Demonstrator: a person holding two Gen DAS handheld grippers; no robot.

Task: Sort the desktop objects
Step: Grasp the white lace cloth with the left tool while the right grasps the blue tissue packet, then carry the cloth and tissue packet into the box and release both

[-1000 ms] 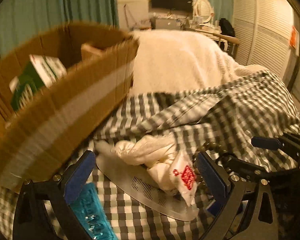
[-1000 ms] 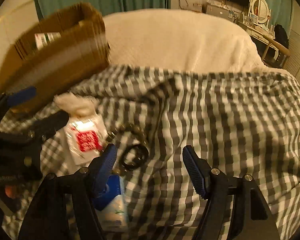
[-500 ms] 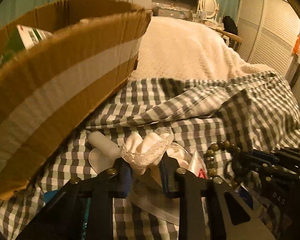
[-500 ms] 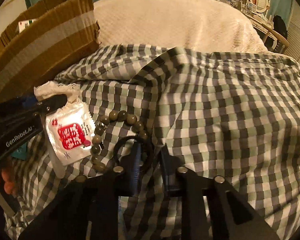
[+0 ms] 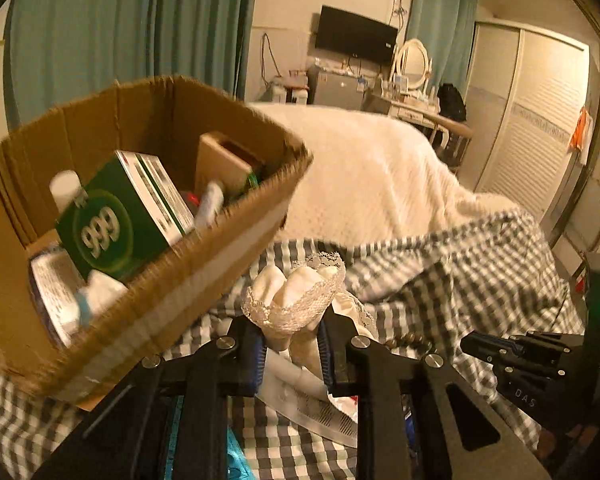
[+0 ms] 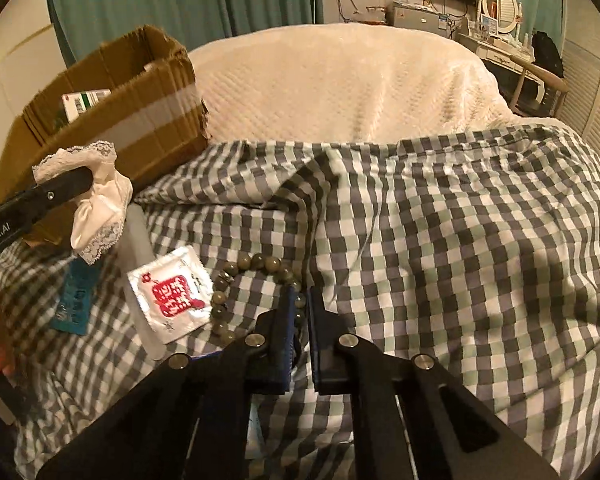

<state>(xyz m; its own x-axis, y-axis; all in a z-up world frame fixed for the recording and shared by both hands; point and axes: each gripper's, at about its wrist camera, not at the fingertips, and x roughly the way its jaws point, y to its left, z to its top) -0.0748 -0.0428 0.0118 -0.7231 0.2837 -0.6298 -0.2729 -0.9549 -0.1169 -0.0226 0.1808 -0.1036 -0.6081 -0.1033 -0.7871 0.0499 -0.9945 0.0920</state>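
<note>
Setting: On a bed spread with a grey checked cloth [image 6: 440,240], a person works a handheld gripper in each hand beside an open cardboard box [image 5: 204,264].

Left gripper [image 5: 291,354]: closed on a bunched white lace-trimmed cloth [image 5: 300,296], which is raised off the bedding and hangs just beside the box's near wall.

Right gripper [image 6: 300,312]: jaws drawn together low over the checked cloth, at the edge of a bead bracelet [image 6: 236,276]. A black ring seems to be caught between them, but the jaws hide it, so I cannot tell for sure.

Step in hand: by my reading, both grippers have just picked something up; neither thing is in the box yet.

Next move: the lace cloth needs to clear the box rim and be released inside. It is soft and trailing, so a loose end may drape over the wall.

Box contents: a green carton marked 999 [image 5: 116,224], a tan block [image 5: 220,160], white tubes and a round tin, all tumbled together.

Left on the bed: a white sachet with a red label [image 6: 172,292], a teal packet [image 6: 74,300] and the beads, lying near one another.
</note>
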